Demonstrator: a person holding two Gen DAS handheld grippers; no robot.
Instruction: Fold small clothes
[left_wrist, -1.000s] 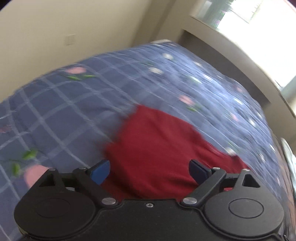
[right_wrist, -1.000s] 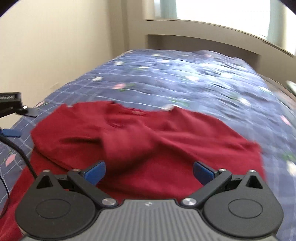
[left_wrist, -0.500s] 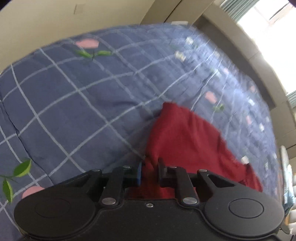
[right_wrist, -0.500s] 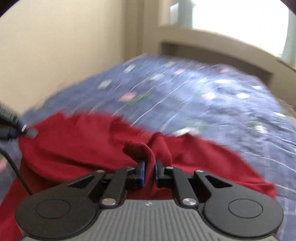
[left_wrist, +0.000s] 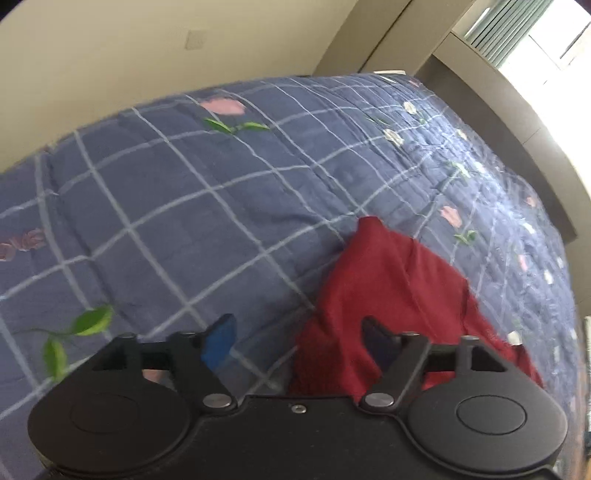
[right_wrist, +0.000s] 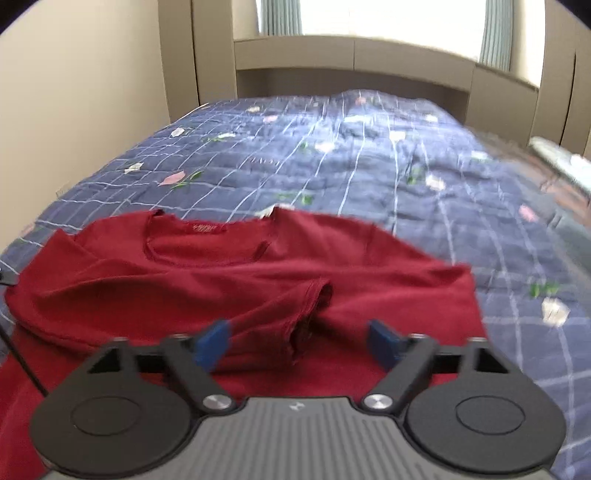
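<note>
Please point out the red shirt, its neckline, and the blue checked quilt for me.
red shirt (right_wrist: 388, 295): right wrist view, on the flat chest fabric.
neckline (right_wrist: 207, 245): right wrist view, on the collar opening below the label.
blue checked quilt (left_wrist: 221, 206): left wrist view, on a bare checked patch.

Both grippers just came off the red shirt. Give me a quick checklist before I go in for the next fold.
1. Left gripper free of cloth: ok, jaws opening, pads not pressing the red shirt.
2. Right gripper free of cloth: ok, jaws opening, pads apart.
3. Shirt lying flat: not ok, the sleeve is bunched on the body.
4. Neckline visible for orientation: ok.
5. Shirt fully on the quilt: cannot tell, the near hem is hidden behind the grippers.
</note>
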